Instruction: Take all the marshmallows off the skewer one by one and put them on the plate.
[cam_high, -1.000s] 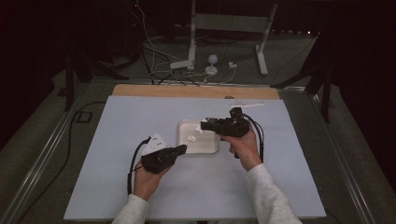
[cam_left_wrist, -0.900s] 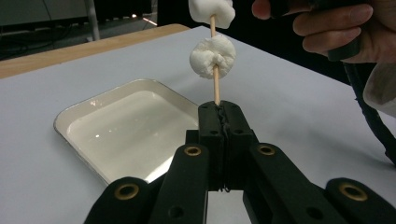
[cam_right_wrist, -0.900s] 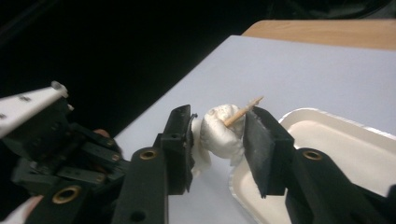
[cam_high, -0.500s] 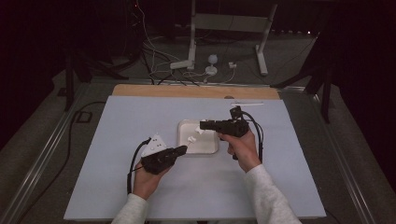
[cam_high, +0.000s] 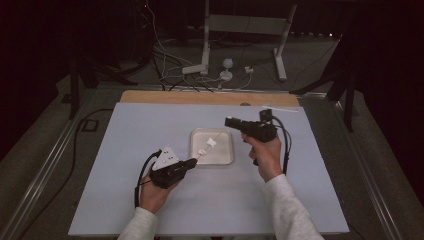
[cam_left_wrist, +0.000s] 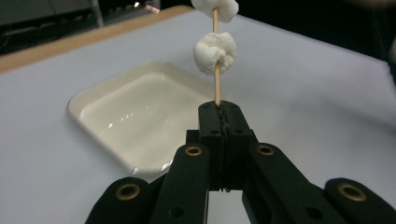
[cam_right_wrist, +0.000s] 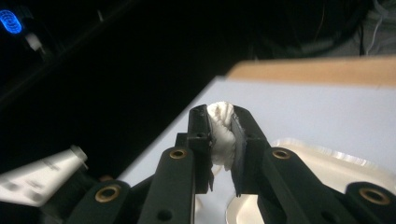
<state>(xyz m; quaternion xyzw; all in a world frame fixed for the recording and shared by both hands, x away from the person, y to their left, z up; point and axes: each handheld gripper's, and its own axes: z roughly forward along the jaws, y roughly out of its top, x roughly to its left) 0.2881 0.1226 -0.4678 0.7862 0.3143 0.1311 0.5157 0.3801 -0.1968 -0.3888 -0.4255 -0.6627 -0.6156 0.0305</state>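
White marshmallows (cam_left_wrist: 211, 52) sit threaded on a thin wooden skewer (cam_left_wrist: 215, 86), whose lower end is clamped between the closed jaws of the left gripper (cam_high: 191, 162); the stick slants up over the near-left part of the cream tray (cam_high: 196, 156) on the pale table (cam_high: 125, 130). Two marshmallows are on it, one near the tip and one lower down. The right gripper (cam_right_wrist: 220, 135), held above the tray's far-right corner, has just been closing its jaws and now pinches another marshmallow (cam_right_wrist: 221, 130), squashed between the pads. The step in hand looks like fetching the next piece for threading. The next move calls for bringing that marshmallow to the skewer's tip, centred on the point, and pushing along the stick without bending it.
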